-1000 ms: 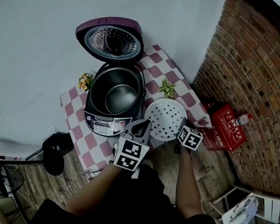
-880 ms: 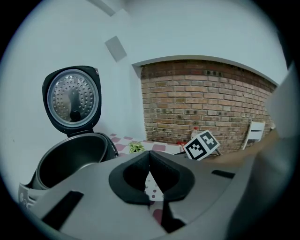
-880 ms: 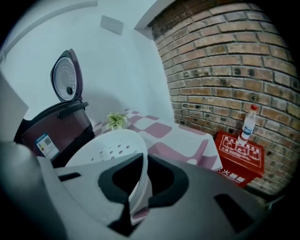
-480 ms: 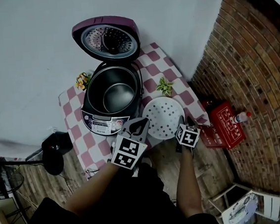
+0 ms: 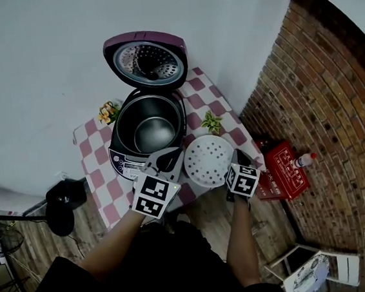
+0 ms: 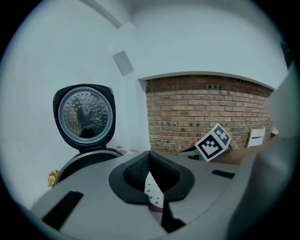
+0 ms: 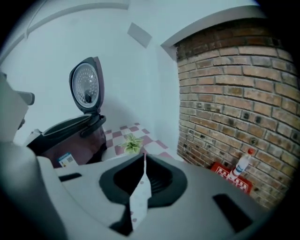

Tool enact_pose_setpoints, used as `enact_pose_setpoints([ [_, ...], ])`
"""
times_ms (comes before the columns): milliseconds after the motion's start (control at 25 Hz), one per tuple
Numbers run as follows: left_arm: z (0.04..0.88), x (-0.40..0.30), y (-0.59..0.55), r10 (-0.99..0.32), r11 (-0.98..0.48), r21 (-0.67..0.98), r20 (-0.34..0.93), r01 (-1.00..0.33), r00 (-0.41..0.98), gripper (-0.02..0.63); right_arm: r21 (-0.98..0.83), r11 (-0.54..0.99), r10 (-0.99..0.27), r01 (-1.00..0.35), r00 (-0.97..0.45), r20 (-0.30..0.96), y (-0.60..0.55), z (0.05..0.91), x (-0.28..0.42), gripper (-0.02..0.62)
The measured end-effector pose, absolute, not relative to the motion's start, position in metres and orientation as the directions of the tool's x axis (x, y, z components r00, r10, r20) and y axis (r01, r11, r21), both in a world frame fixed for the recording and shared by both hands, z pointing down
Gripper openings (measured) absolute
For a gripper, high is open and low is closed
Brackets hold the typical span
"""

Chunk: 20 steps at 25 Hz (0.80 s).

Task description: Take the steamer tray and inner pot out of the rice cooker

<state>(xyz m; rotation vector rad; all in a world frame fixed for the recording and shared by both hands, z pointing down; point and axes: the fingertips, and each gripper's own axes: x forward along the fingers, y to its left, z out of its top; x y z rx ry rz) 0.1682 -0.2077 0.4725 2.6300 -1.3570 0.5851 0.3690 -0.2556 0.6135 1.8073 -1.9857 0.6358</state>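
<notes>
Rice cooker (image 5: 127, 166) stood on the bench (image 5: 95, 159) (top covered in pink-and-white checks), with its lid (image 5: 147, 56) tipped fully back. Inner pot (image 5: 149, 129) sat inside the cooker body. Steamer tray (image 5: 208, 160), white and perforated, lay flat on the bench just right of the cooker, near the front edge and already out of the cooker. A small green plant (image 5: 211, 121) stood just behind the tray. Yellow flowers (image 5: 107, 110) stood at the cooker's left.

Left claw (image 5: 169, 155) was at the tray's left edge with its jaws together. Only a sliver of the dotted tray showed through the slit between them, and nothing was clamped. Right claw (image 5: 237, 157) was at the tray's right edge, its jaws closing and almost met. The same white sliver showed through the gap, and the pads pressed on nothing visible.

Red box (image 5: 282, 172) and a bottle (image 5: 302, 160) lay on the floor beside the brick wall (image 5: 319, 89).
</notes>
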Motion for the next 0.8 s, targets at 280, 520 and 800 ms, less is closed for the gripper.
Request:
enact_pose_setpoints([
  [280, 0.456, 0.121, -0.222, -0.782, -0.577, -0.115, 0.363, -0.808, 0.507, 0.002, -0.072, 0.14, -0.85, -0.988, -0.157, 0.503, -0.258, 0.553, 0.334, 0.002],
  [520, 0.444, 0.06, -0.246, -0.822, -0.508, -0.115, 0.36, -0.854, 0.44, 0.002, -0.053, 0.221, -0.855, -0.974, -0.219, 0.47, -0.264, 0.512, 0.289, 0.002],
  [800, 0.456, -0.012, -0.284, -0.849, -0.414, -0.149, 0.42, -0.898, 0.321, 0.003, -0.006, 0.324, -0.814, -0.946, -0.282, 0.508, -0.28, 0.509, 0.227, 0.002],
])
